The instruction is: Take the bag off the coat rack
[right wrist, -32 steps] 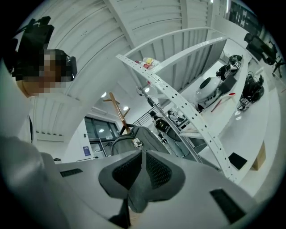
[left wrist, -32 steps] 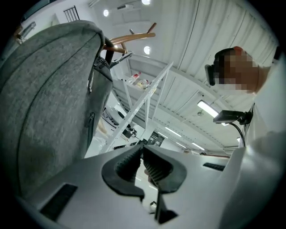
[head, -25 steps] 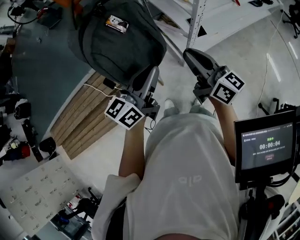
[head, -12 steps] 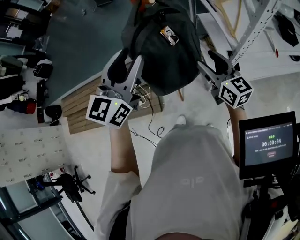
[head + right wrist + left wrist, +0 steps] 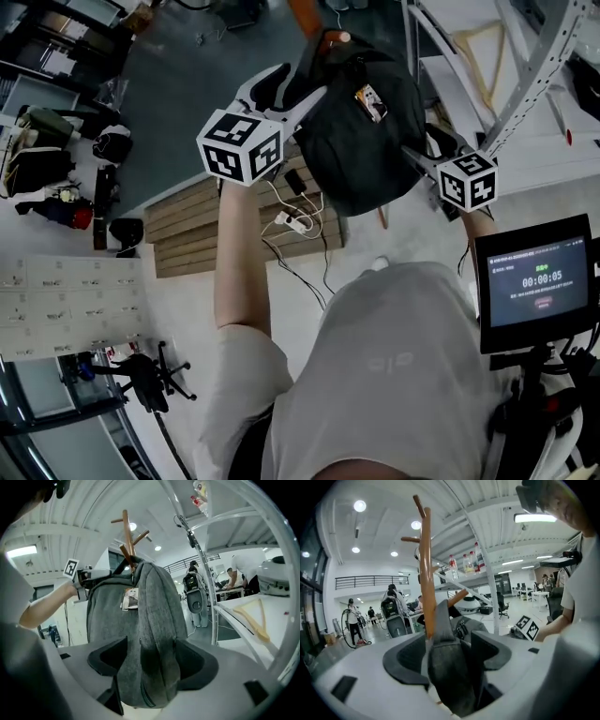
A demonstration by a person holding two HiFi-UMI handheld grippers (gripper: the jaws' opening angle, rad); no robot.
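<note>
Bag: the dark grey bag (image 5: 361, 141) hangs high on the coat rack (image 5: 425, 569), up by its pegs.
Coat rack: a brown pole with short pegs that stick out. It stands upright, and the bag's top is right against it.
Left gripper (image 5: 452, 648): it is up at the top of the bag. Its jaws are opening and are now wide. A dark strap (image 5: 440, 620) of the bag sits between them, just beside the pole.
Right gripper (image 5: 152, 660): it is at the other side of the bag. Its jaws are opening and are wide too. The grey side of the bag fills the gap between them.
Tag (image 5: 370, 101): a small card on the front of the bag.
Floor (image 5: 187, 309): wooden boards (image 5: 216, 230) and a white cable (image 5: 298, 223) lie below the bag.
Screen (image 5: 534, 283): it is on the person's right and shows a timer.
</note>
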